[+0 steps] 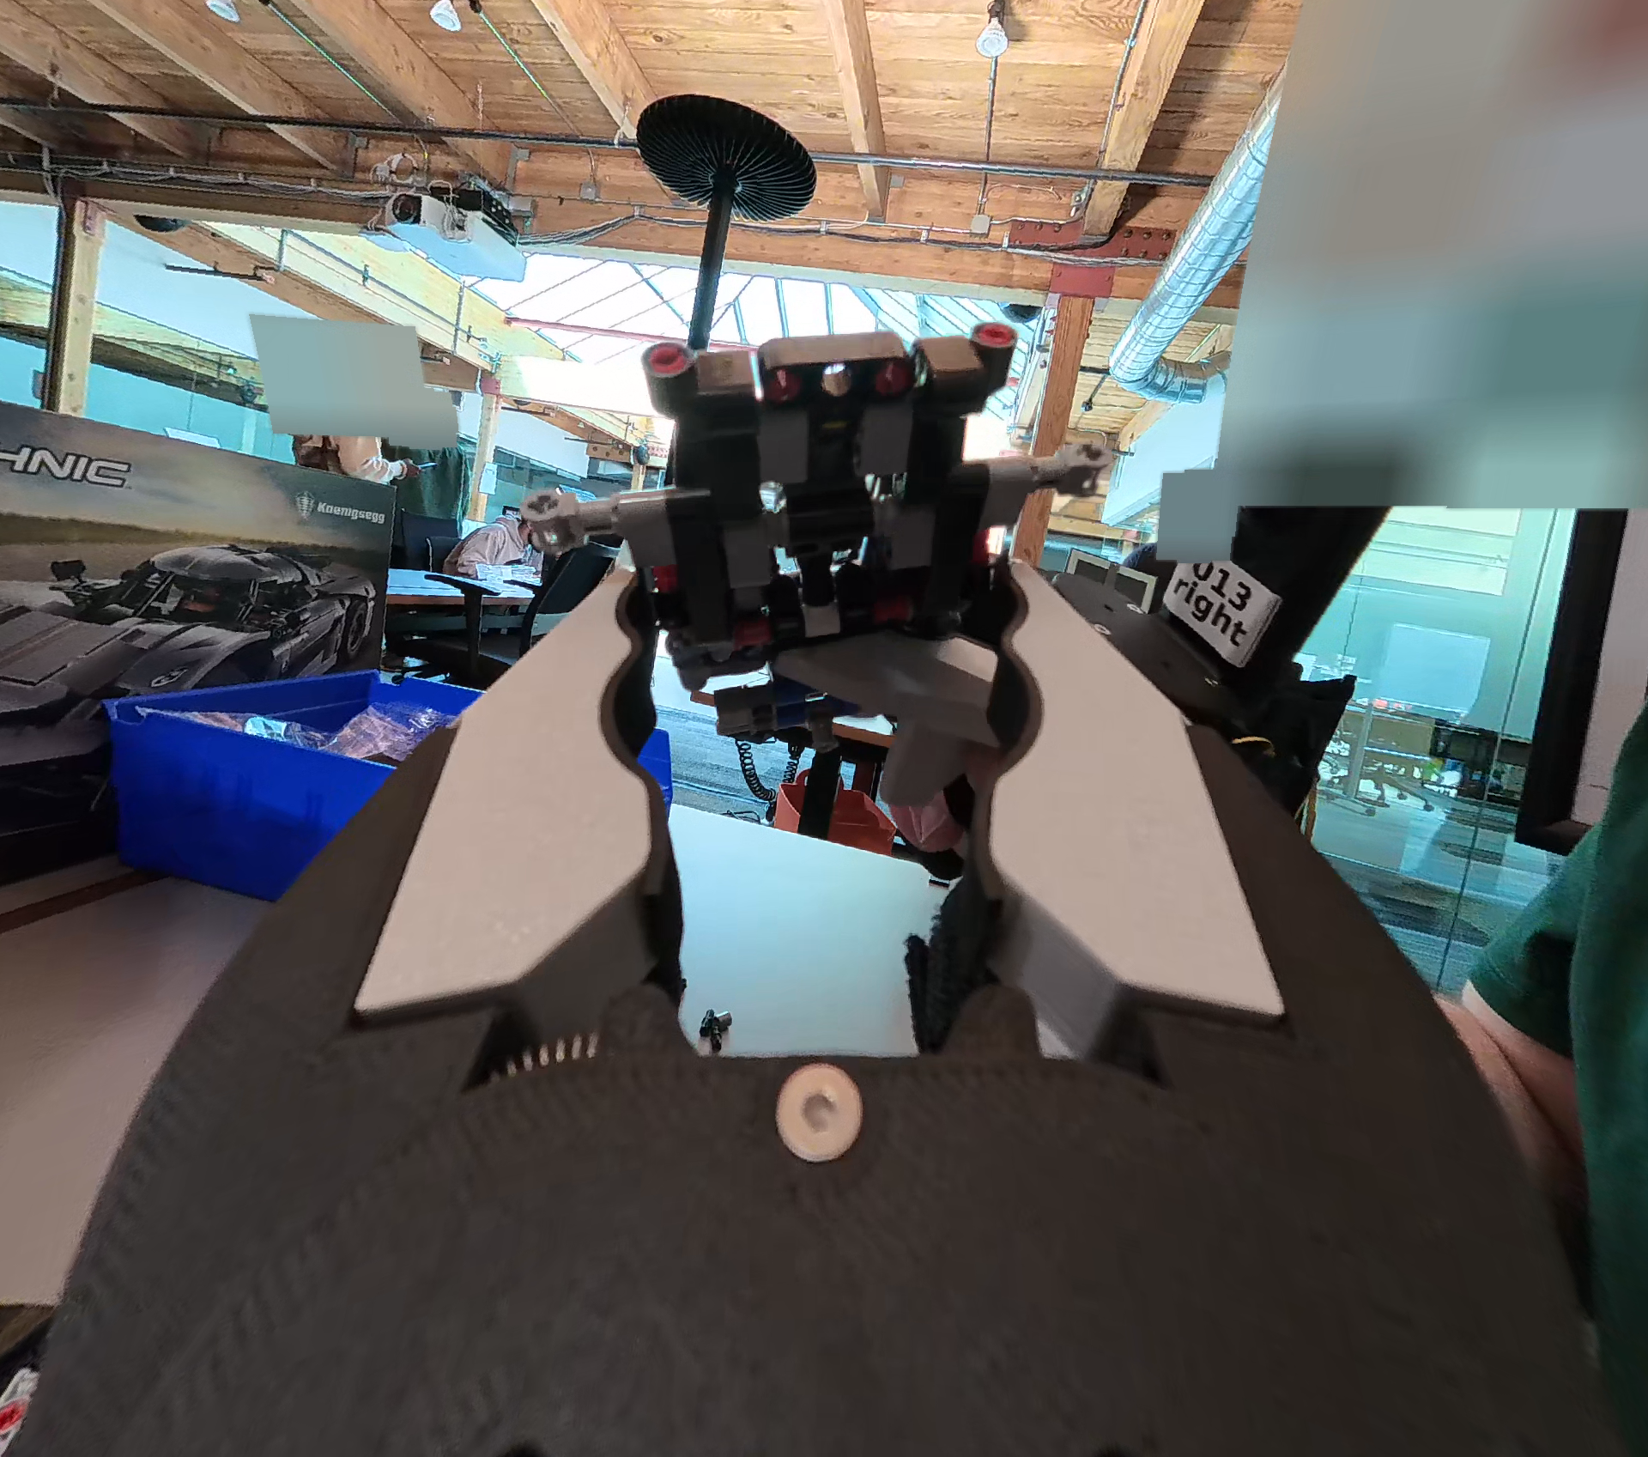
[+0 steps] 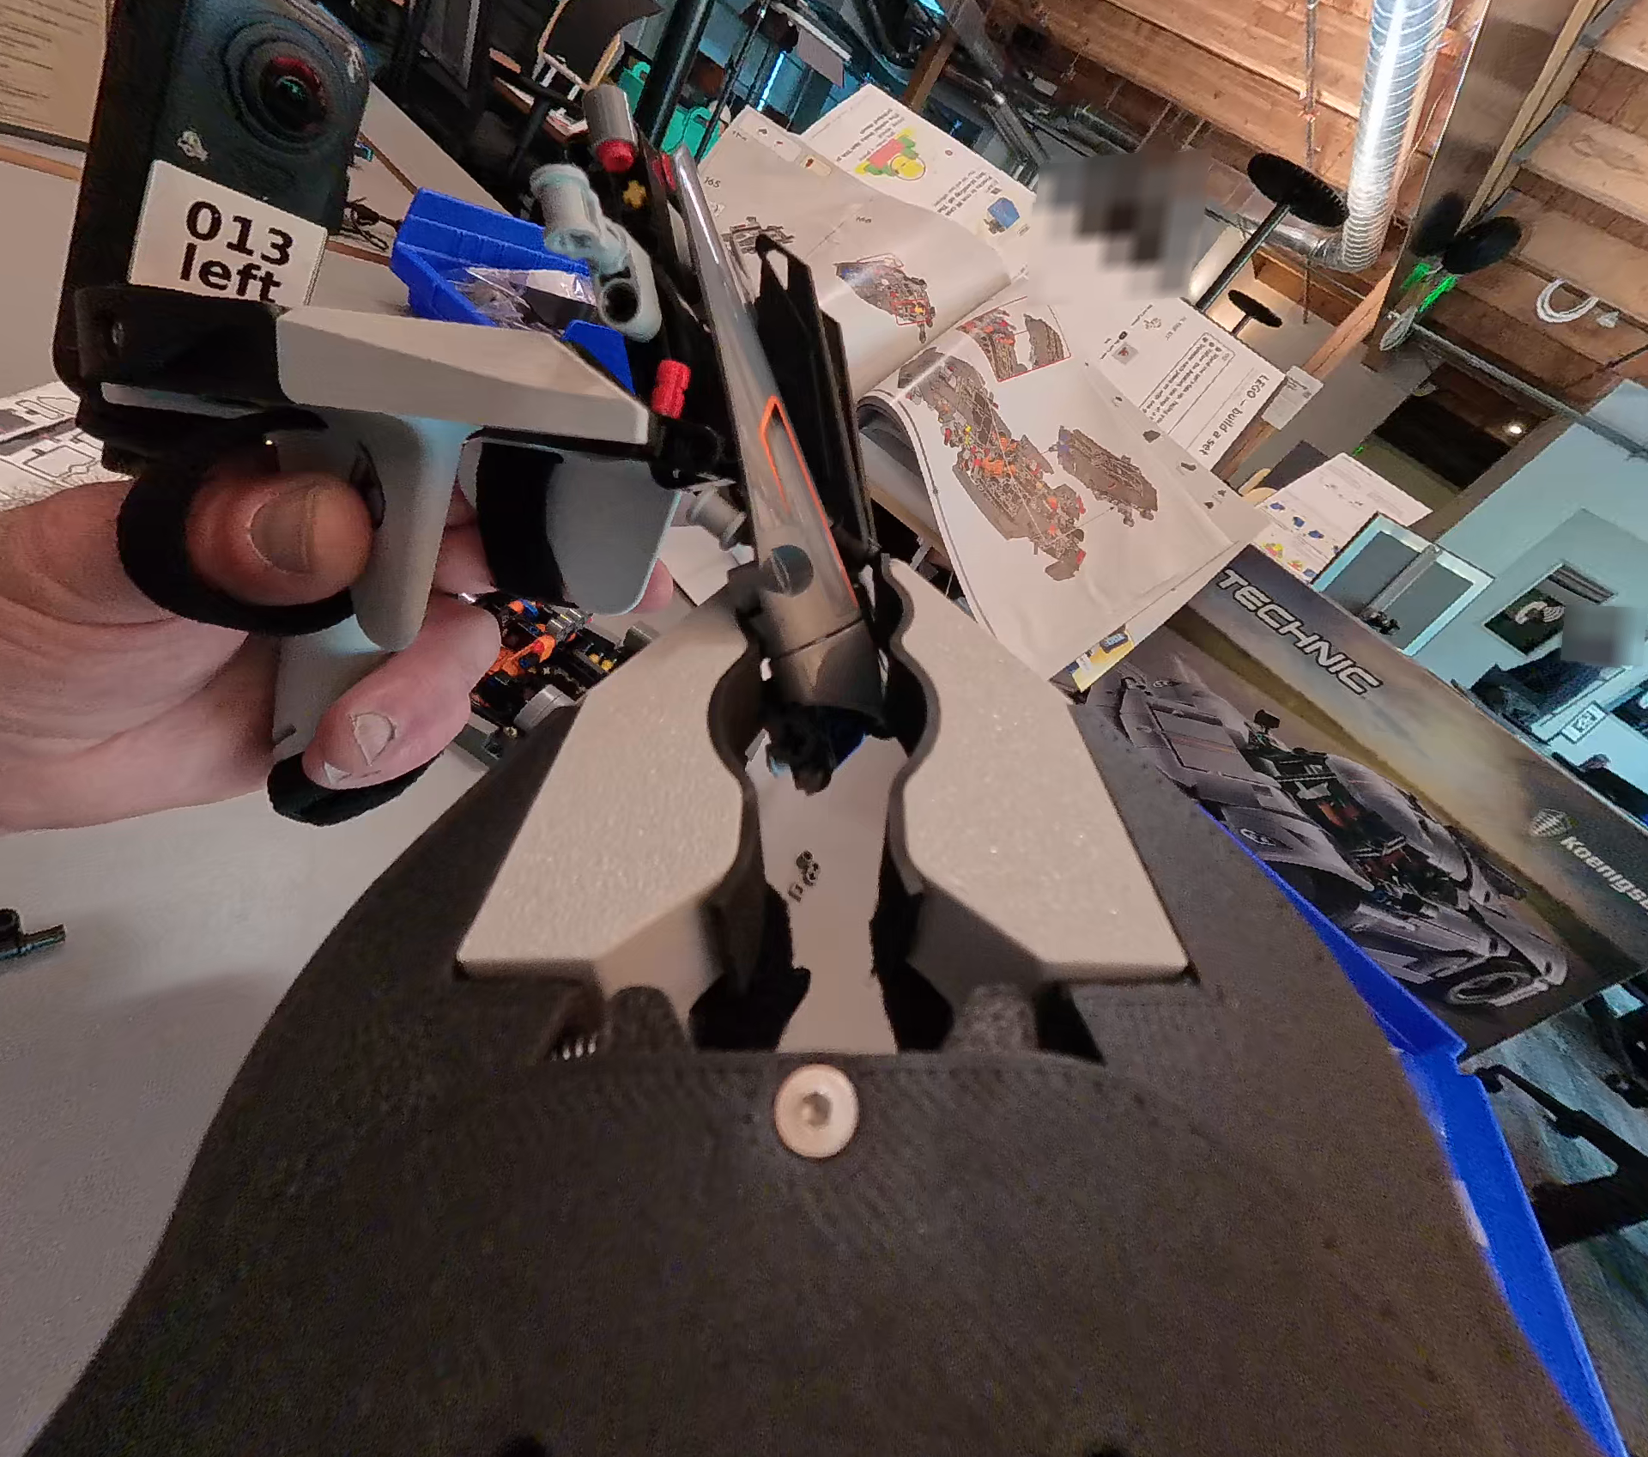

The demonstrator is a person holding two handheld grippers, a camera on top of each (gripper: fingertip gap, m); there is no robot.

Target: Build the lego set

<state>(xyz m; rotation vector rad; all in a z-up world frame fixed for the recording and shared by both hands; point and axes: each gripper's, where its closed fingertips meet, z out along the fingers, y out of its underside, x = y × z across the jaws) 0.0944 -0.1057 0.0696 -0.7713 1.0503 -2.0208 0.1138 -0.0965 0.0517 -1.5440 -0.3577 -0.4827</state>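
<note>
Left wrist view: left gripper [image 1: 825, 602] clamped on the lower part of the lego assembly [image 1: 820, 486], fingers [image 1: 535, 790] pressing its black frame from both sides. Assembly is held up in the air, well above the white table [image 1: 794, 924]. Open room below and between the finger bases; a few tiny dark pins [image 1: 716, 1026] lie on the table there.

Right wrist view: right gripper [image 2: 816, 665] shut on the bottom end of a long dark grey panel piece with an orange stripe [image 2: 776, 451]; this panel sits against the assembly's side. The left gripper shows from the side here [image 2: 642, 415], held by a hand [image 2: 178, 611], fingertips meeting the assembly just beside the panel. Tight spot, both tongs crowd the same piece.

Assembly look: black and grey beams, red pins along the top, grey axle joints sticking out left [image 1: 557, 513] and right [image 1: 1083, 464]. Long axis runs roughly upright in the left view, tilted up and to the left in the right view.

Farther out: blue parts bin [image 1: 250, 781] left of the gripper, the set's box [image 1: 178, 567] behind it, open instruction booklet [image 2: 1025, 433] propped beyond the panel. Wooden beam ceiling above.
</note>
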